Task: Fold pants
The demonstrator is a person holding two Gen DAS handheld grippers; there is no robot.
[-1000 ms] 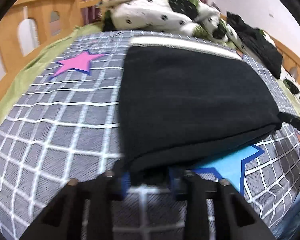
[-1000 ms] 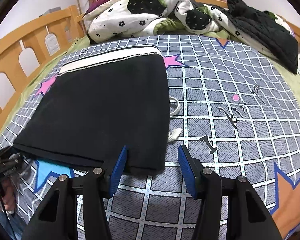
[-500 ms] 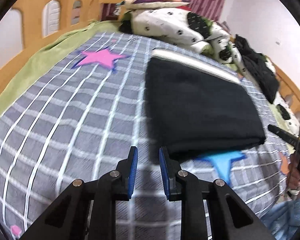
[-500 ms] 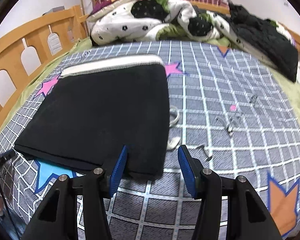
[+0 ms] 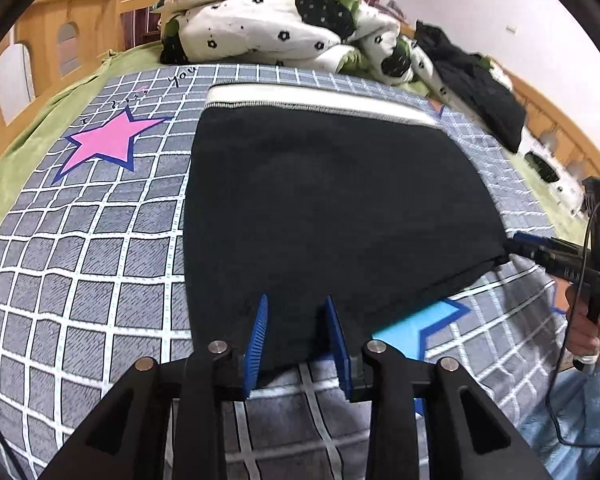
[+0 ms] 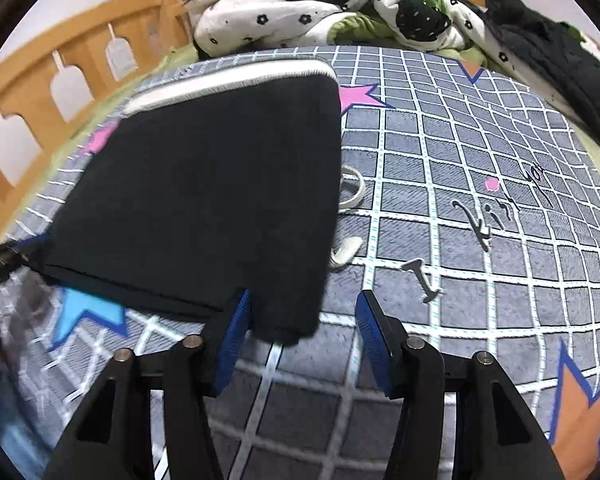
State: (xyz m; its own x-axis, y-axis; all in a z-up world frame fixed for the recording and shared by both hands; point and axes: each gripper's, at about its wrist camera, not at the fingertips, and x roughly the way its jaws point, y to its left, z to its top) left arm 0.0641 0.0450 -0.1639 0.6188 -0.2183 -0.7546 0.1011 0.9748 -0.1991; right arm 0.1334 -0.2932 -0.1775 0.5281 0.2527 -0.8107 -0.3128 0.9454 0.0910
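Observation:
The black pants (image 5: 332, 208) lie folded flat on the bed, with the white waistband (image 5: 320, 100) at the far end. My left gripper (image 5: 296, 332) is open, its blue pads astride the near left corner of the folded edge. My right gripper (image 6: 304, 328) is open around the near right corner of the pants (image 6: 220, 184). The right gripper also shows in the left wrist view (image 5: 516, 240), touching the pants' right corner. A white drawstring (image 6: 348, 216) pokes out beside the pants' right edge.
The grey checked bedspread (image 5: 92, 256) with stars covers the bed. A crumpled white and green quilt (image 5: 276, 28) and a black garment (image 5: 480, 88) lie at the far end. A wooden bed rail (image 6: 52, 92) runs along the left side.
My left gripper swung away to the left with narrowed jaws, then came back to the near corner and opened. My right gripper moved closer to its corner of the pants.

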